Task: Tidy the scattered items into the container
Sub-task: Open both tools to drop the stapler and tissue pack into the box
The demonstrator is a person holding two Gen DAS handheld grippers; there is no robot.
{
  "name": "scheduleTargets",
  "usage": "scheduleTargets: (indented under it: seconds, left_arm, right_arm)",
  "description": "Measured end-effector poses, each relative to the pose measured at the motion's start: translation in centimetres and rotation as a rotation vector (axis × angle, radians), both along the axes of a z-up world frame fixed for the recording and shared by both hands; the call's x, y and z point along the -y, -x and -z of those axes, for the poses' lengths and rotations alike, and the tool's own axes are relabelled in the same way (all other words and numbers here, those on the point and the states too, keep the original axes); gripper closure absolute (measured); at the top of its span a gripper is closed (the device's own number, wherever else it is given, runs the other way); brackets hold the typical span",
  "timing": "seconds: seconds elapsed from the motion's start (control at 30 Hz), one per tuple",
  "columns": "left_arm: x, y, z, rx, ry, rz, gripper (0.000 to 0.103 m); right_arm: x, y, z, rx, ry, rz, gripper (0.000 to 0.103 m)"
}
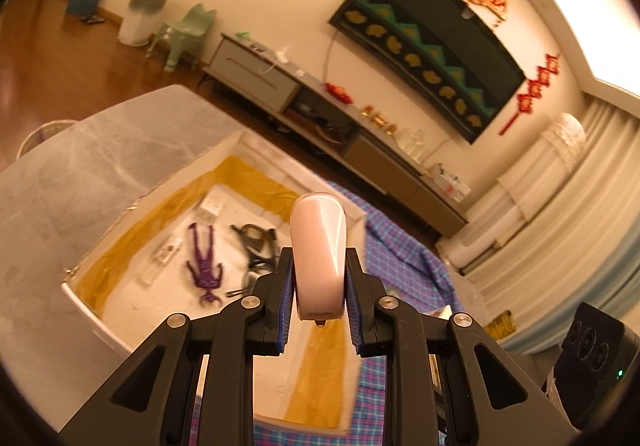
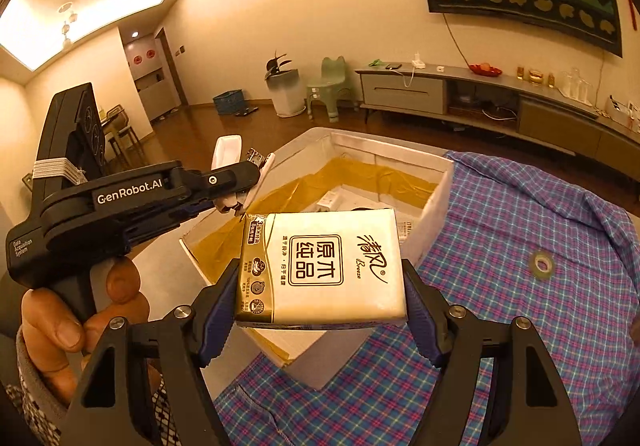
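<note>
My left gripper [image 1: 319,282] is shut on a white computer mouse [image 1: 319,246] and holds it above the near side of the white foam box [image 1: 100,322]. The box has yellow tape inside and holds a purple figure [image 1: 205,262], black glasses [image 1: 256,246] and small packets. My right gripper [image 2: 320,286] is shut on a tissue pack [image 2: 324,266] and holds it over the box's near corner [image 2: 320,362]. The left gripper [image 2: 236,182] with the mouse [image 2: 227,150] shows in the right wrist view, left of the box. A roll of clear tape [image 2: 542,265] lies on the plaid cloth.
The box stands on a grey marble table [image 1: 48,214], partly on a blue plaid cloth [image 2: 520,286]. A TV cabinet [image 2: 480,94], a green stool [image 2: 330,86] and a white bin with a plant [image 2: 286,90] stand along the far wall.
</note>
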State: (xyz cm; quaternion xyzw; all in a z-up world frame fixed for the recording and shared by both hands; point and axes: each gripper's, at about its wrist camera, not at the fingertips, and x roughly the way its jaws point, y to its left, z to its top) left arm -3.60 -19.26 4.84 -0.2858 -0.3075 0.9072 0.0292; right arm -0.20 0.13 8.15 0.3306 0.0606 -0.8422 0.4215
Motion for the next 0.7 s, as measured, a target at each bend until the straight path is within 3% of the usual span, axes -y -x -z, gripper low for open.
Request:
scheduleTargets:
  seconds: [0.4,0.7]
  left_arm:
    - [2.0,1.6,3.3,0.136,-0.004,-0.093,0.079]
    - [2.0,2.1,5.2,0.219,0.024,-0.111,0.079]
  right_arm:
    - [4.6,0.8,2.6,0.004,-0.083,-0.094,0.028]
    - [6.7,1.9,4.8,0.016,-0.149,-0.136,0.028]
